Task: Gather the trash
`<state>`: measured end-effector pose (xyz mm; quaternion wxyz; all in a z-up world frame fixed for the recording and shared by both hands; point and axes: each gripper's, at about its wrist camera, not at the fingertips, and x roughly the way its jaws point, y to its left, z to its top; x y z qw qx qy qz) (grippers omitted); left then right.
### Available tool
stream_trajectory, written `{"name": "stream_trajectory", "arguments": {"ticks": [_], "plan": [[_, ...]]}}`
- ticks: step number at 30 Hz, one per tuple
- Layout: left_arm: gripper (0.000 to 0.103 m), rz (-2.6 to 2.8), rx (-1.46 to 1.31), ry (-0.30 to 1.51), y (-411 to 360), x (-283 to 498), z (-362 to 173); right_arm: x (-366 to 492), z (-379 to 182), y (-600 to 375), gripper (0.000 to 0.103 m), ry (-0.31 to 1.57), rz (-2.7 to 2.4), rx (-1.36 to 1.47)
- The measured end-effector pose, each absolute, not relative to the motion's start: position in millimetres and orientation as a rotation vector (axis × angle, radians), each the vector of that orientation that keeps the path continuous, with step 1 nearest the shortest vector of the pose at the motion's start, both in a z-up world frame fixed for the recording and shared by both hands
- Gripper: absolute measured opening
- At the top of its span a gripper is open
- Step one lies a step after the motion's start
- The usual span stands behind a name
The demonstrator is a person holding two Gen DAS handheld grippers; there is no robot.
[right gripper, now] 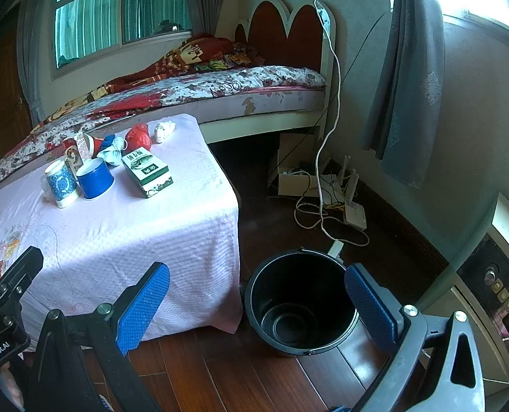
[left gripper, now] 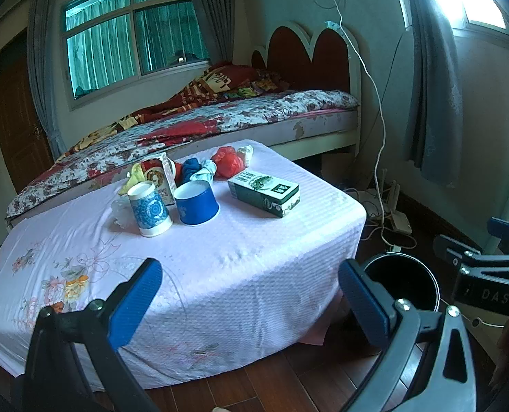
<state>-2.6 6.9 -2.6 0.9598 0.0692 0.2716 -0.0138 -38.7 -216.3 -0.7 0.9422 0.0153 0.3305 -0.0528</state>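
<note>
A low table under a pink cloth [left gripper: 240, 267] [right gripper: 172, 226] carries the trash: a green and white box [left gripper: 264, 189] [right gripper: 148, 171], a blue paper cup [left gripper: 196, 202] [right gripper: 94, 178], a patterned cup [left gripper: 149, 209] [right gripper: 61, 183], a red plastic bag [left gripper: 227, 162] [right gripper: 139, 137], crumpled white paper [right gripper: 164, 130] and a small carton [left gripper: 160, 176]. A black bucket [right gripper: 300, 302] [left gripper: 405, 281] stands on the floor right of the table. My left gripper [left gripper: 251, 304] is open over the table's near edge, holding nothing. My right gripper [right gripper: 257, 304] is open, empty, by the bucket.
A bed [left gripper: 192, 130] with a flowered quilt runs behind the table. Cables and a router [right gripper: 354, 214] lie on the wooden floor near the wall at right. A white cabinet [right gripper: 494, 274] stands at the far right. Curtains [right gripper: 408, 75] hang by the window.
</note>
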Motion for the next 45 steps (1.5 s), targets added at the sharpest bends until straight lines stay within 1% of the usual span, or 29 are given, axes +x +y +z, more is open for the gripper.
{"name": "stream_trajectory", "arguments": {"ticks": [13,20,24,28,32,34,35,36,37,43,45], "plan": [[0.103,-0.024,0.134,0.552,11.2,-4.0,-3.0,-37.1,-4.3,-214.5,0.103,0.677,-0.101,0.026],[0.103,0.023,0.122,0.535,36.6,5.9,-1.0,-18.6,-5.5,-204.7,0.103,0.669,-0.036,0.036],[0.103,0.044,0.128,0.543,65.1,16.2,-2.0,2.5,-9.1,-187.6,0.103,0.643,0.016,0.011],[0.102,0.063,0.063,0.598,105.6,40.6,-7.1,33.5,-15.6,-164.9,0.103,0.753,0.087,0.044],[0.102,0.105,-0.019,0.625,142.6,74.9,-16.4,77.0,-19.4,-128.8,0.103,0.783,0.131,-0.040],[0.099,0.128,-0.049,0.609,156.3,88.3,-19.4,100.8,-23.3,-118.3,0.103,0.788,0.145,-0.069],[0.093,0.123,-0.062,0.606,161.2,94.9,-21.4,113.8,-25.8,-114.5,0.103,0.787,0.159,-0.078],[0.084,0.132,-0.069,0.615,166.4,104.5,-24.0,128.2,-30.0,-109.8,0.103,0.793,0.175,-0.088],[0.082,0.137,-0.075,0.624,170.5,115.3,-27.3,139.3,-33.7,-106.3,0.103,0.798,0.187,-0.098],[0.081,0.140,-0.087,0.638,181.1,161.7,-45.7,196.1,-57.4,-92.2,0.098,0.824,0.209,-0.135],[0.081,0.141,-0.085,0.643,180.8,171.9,-50.9,211.8,-63.5,-89.5,0.094,0.834,0.224,-0.131]]}}
